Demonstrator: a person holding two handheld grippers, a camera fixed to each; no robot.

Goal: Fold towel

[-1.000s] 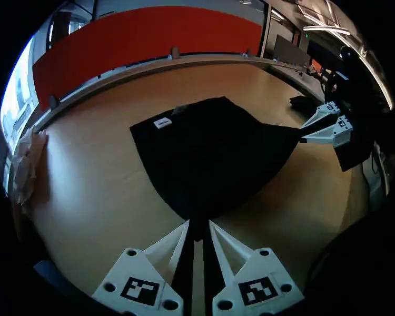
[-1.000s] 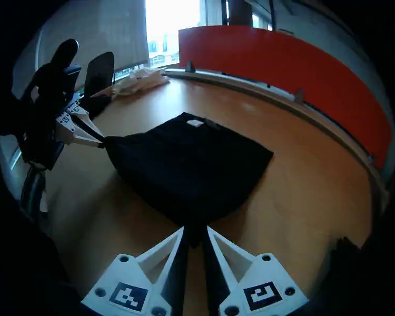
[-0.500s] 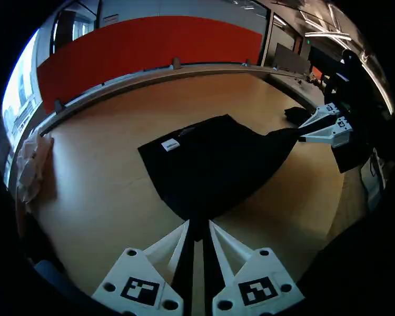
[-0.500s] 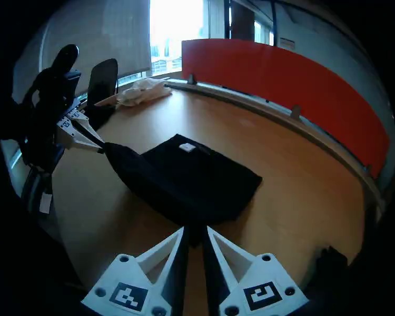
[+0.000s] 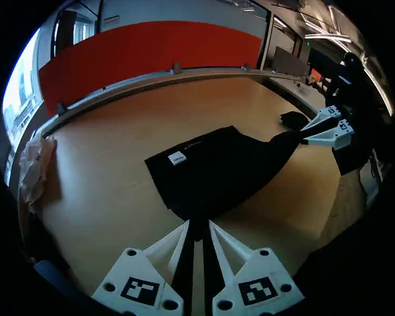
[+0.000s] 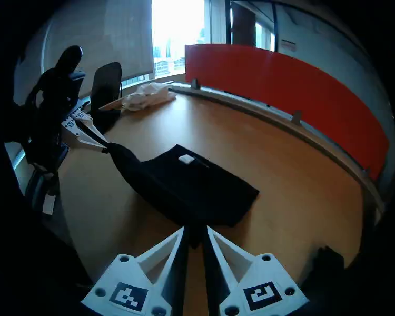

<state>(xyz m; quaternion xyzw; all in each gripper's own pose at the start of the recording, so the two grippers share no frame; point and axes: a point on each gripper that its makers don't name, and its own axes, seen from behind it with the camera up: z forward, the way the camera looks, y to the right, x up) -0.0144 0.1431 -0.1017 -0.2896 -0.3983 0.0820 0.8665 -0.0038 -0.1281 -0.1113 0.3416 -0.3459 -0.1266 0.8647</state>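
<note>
A black towel (image 5: 218, 168) is shown at the centre of the left gripper view. Its far part is spread flat on a wooden table (image 5: 102, 179), and its near edge is held up off the surface. One near corner is pinched between the pressed-together fingers of the left gripper (image 5: 198, 231) at the bottom centre. The other corner is clamped by the right gripper (image 5: 304, 136) at the right edge of the frame. A white tag (image 5: 177, 157) is seen on the flat part. A red partition (image 5: 145, 47) is seen along the table's far side, with pale crumpled cloth (image 5: 34, 166) at the left. In the right gripper view, dark chairs (image 6: 105, 84) are seen at upper left.
</note>
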